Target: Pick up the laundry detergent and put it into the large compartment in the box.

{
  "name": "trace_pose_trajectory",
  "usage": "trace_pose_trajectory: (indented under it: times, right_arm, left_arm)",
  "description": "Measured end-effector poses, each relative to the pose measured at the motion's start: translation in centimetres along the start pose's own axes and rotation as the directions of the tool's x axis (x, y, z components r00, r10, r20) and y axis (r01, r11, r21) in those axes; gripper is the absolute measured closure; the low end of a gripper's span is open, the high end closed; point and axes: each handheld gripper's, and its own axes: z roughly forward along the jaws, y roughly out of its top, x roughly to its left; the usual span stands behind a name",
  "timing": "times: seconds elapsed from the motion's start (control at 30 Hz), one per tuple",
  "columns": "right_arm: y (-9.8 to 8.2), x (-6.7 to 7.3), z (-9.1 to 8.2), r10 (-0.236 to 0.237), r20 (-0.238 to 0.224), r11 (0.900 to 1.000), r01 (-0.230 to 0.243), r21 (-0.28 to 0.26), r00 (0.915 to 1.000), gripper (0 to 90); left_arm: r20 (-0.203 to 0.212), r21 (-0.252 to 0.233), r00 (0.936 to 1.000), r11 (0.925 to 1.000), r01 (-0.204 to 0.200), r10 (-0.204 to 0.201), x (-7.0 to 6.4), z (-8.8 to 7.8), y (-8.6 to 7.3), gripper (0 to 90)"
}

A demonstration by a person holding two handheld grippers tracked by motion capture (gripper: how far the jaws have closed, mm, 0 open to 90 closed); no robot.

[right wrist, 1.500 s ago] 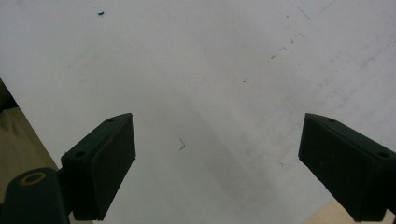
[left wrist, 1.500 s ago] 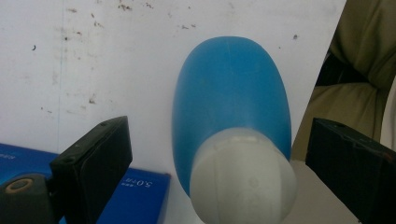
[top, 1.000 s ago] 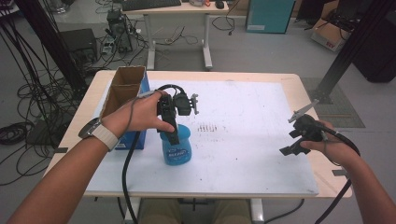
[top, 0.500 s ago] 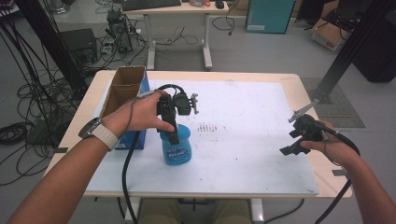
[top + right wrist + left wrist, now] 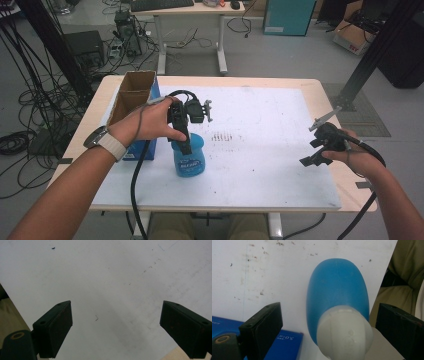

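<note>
A blue plastic bottle (image 5: 190, 160) with a white cap stands upright on the white mat (image 5: 260, 150), left of centre. My left gripper (image 5: 184, 141) points straight down over it, held in the person's left hand. In the left gripper view the bottle (image 5: 337, 287) and its white cap (image 5: 344, 335) sit between the jaws of the left gripper (image 5: 330, 315), which are open and apart from the cap on both sides. My right gripper (image 5: 312, 151) hovers low over the mat's right part. In the right gripper view the right gripper (image 5: 117, 312) stands open, with bare mat between its jaws.
An open cardboard box (image 5: 132, 92) stands at the table's left edge, with a blue box (image 5: 145, 148) in front of it, just left of the bottle. The blue box (image 5: 279, 345) lies close beside the left jaw. A patch of dark specks (image 5: 225, 136) marks the mat's middle.
</note>
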Motion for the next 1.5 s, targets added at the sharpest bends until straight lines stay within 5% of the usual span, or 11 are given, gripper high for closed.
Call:
trace_pose_trajectory:
  times: [1.5]
  right_arm:
    - [-0.13,-0.07,-0.04,0.003,0.002,1.000,-0.003,0.005,1.0000,10.9]
  left_arm:
    - [0.000,-0.012,1.0000,0.9999,0.008,-0.008,0.18,-0.09,-0.25,7.7]
